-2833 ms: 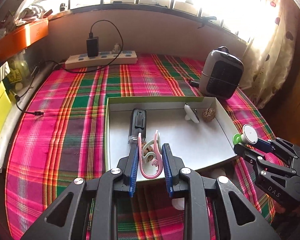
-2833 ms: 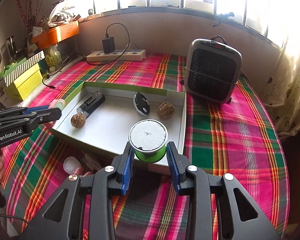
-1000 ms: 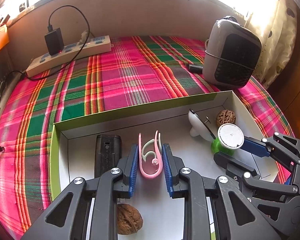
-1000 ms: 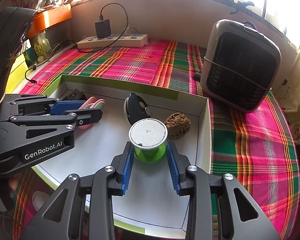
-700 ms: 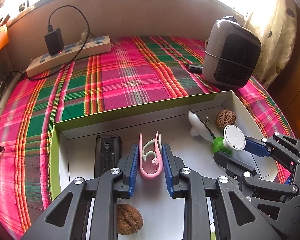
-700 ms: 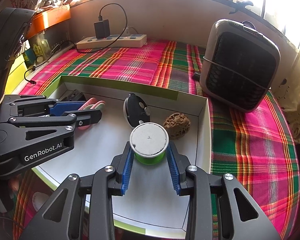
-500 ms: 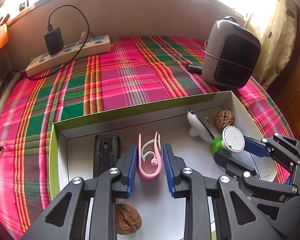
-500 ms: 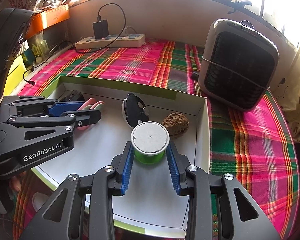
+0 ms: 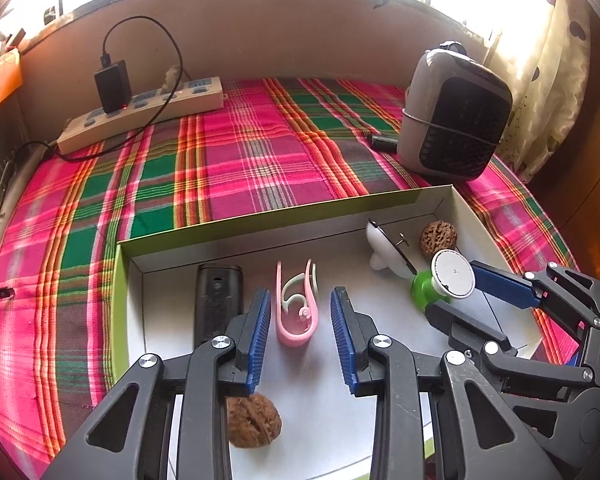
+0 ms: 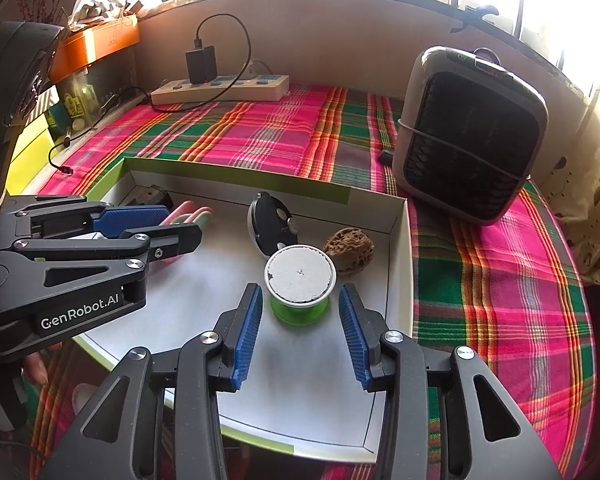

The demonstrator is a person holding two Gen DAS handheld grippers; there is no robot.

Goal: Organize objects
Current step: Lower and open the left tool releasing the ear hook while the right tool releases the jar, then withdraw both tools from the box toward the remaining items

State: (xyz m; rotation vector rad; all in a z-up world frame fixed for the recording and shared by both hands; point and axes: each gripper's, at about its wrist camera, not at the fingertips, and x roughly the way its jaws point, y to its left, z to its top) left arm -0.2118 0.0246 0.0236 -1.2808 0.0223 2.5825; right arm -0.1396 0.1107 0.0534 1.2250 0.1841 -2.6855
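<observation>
A shallow white box with a green rim (image 9: 260, 224) lies on the plaid cloth. Inside it a pink clip (image 9: 298, 320) lies flat between the pads of my left gripper (image 9: 300, 292). The jaws are opening and gaps show on both sides of the clip. A green spool with a white top (image 10: 300, 276) stands on the box floor between the pads of my right gripper (image 10: 299, 290). Those jaws are opening too, and neither pad touches the spool. In the right wrist view the left gripper (image 10: 182, 224) reaches in from the left.
The box also holds a black device (image 9: 218, 300), a walnut (image 9: 252, 420) near the front, a second walnut (image 9: 438, 238) and a white-and-black round object (image 9: 384, 252) at the back right. A grey heater (image 9: 456, 120) and a power strip (image 9: 140, 108) stand beyond the box.
Both grippers carried their objects from the near side into the box. Both pairs of jaws have since spread, leaving the clip and the spool free on the box floor.
</observation>
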